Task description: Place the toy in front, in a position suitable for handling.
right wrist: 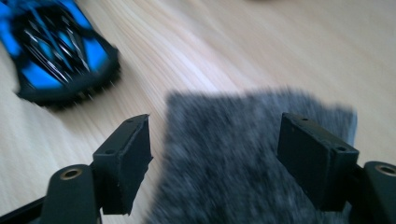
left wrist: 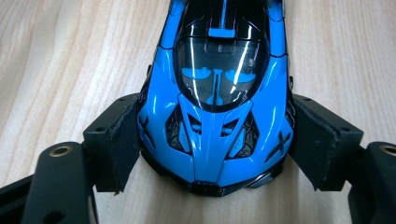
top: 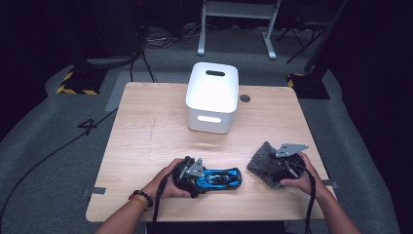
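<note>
A blue and black toy sports car (top: 221, 178) lies lengthwise near the table's front edge. My left gripper (top: 201, 179) holds it by one end. In the left gripper view both pads press on the flanks of the car (left wrist: 215, 107), so the left gripper (left wrist: 212, 149) is shut on it. To the right lies a grey fuzzy cloth (top: 263, 161), and my right gripper (top: 273, 168) hovers at its near edge. In the right gripper view the cloth (right wrist: 243, 154) spreads beneath the wide-apart jaws of the right gripper (right wrist: 215, 149), and neither pad presses on it. The car's other end (right wrist: 56, 56) shows at upper left, blurred.
A white lidded bin (top: 213, 97) with a slot handle stands at the back middle of the wooden table (top: 146, 131). A small dark round hole (top: 245, 98) sits just right of it. Cables and stand legs lie on the floor beyond the table.
</note>
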### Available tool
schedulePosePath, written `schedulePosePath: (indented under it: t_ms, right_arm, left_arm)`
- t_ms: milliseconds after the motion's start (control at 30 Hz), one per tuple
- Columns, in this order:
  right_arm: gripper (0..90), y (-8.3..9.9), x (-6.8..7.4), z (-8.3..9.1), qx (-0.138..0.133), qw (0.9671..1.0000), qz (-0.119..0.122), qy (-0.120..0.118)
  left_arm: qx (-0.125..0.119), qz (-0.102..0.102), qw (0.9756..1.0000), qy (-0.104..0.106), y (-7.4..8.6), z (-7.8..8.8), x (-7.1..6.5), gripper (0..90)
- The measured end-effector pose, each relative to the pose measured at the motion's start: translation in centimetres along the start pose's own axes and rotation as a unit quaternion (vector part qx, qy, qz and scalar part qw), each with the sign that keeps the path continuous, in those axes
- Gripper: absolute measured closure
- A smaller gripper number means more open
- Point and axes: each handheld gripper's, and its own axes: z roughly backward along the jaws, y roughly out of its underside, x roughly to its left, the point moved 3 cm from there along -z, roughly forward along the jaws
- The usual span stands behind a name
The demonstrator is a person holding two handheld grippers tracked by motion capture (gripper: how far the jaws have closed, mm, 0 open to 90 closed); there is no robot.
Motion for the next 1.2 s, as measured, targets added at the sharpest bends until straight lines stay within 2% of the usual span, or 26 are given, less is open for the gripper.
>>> schedulePosePath:
  t_ms: [33,100,133,200,233,333,400,433,467,567,733,833,1000,1033,1067,1200]
  right_arm:
    - [23.6,0.0,0.0,0.0,0.0,1.0,0.0,0.0]
    - [24.8,0.4,-0.8,-0.7,0.027,0.9991,-0.014,0.03]
    - [25.1,0.5,-0.9,-0.9,0.033,0.9987,-0.017,0.034]
    - [32.8,0.8,-1.2,-1.6,0.049,0.998,-0.03,0.026]
    - [36.9,1.1,-1.2,-2.1,0.055,0.9978,-0.028,0.024]
    - [56.9,0.9,-1.0,-1.9,0.053,0.9983,-0.019,0.013]
    - [65.8,0.9,-0.7,-1.9,0.05,0.9986,-0.009,0.013]
    - [65.8,0.9,-0.7,-1.9,0.05,0.9986,-0.009,0.013]
    - [68.2,0.8,-0.6,-1.9,0.048,0.9987,-0.004,0.016]
    - [69.6,0.9,-0.6,-1.8,0.045,0.9988,-0.011,0.012]
    - [71.5,1.1,-1.1,-1.6,0.029,0.9993,-0.022,-0.002]
    - [73.7,1.0,-1.2,-1.3,0.018,0.9996,-0.021,-0.003]
    - [75.1,0.4,-1.0,-0.1,-0.021,0.9994,-0.021,-0.016]
    - [75.2,0.1,-0.9,0.4,-0.041,0.9986,-0.023,-0.025]
    - [75.2,-0.1,-0.8,0.7,-0.049,0.9981,-0.021,-0.03]
    - [75.2,-0.9,-0.1,1.3,-0.07,0.9967,-0.011,-0.041]
  left_arm:
    - [-0.002,-0.001,1.0,-0.003,-0.1,-0.1,0.2,24.2]
    - [-0.003,0.006,1.0,-0.004,-0.2,-0.2,0.3,24.2]
    - [-0.004,0.004,1.0,-0.004,-0.2,-0.3,0.5,24.1]
    - [-0.006,0.006,1.0,-0.004,-0.3,-0.4,0.6,24.0]
    - [-0.008,0.011,0.9999,-0.003,-0.3,-0.5,0.6,24.0]
    - [-0.009,0.014,0.9999,-0.004,-0.3,-0.5,0.6,23.8]
    - [-0.011,0.023,0.9997,-0.003,-0.2,-0.5,0.6,22.9]
    - [-0.011,0.033,0.9994,0.001,-0.1,-0.5,0.6,22.9]
    - [-0.014,0.035,0.9993,0.002,0.0,-0.5,0.7,22.1]
    - [-0.013,0.04,0.9991,0.0,0.1,-0.4,0.6,21.7]
    - [-0.018,0.045,0.9988,-0.006,0.3,-0.4,0.5,21.0]
    - [-0.017,0.044,0.9989,-0.005,0.3,-0.4,0.5,21.1]
    - [-0.019,0.04,0.999,-0.003,0.3,-0.3,0.5,22.4]
    - [-0.023,0.039,0.999,-0.001,0.3,-0.4,0.4,24.1]
    - [-0.021,0.039,0.999,-0.002,0.2,-0.4,0.3,24.4]
    - [-0.024,0.032,0.9992,0.001,0.0,-0.6,-0.1,25.6]
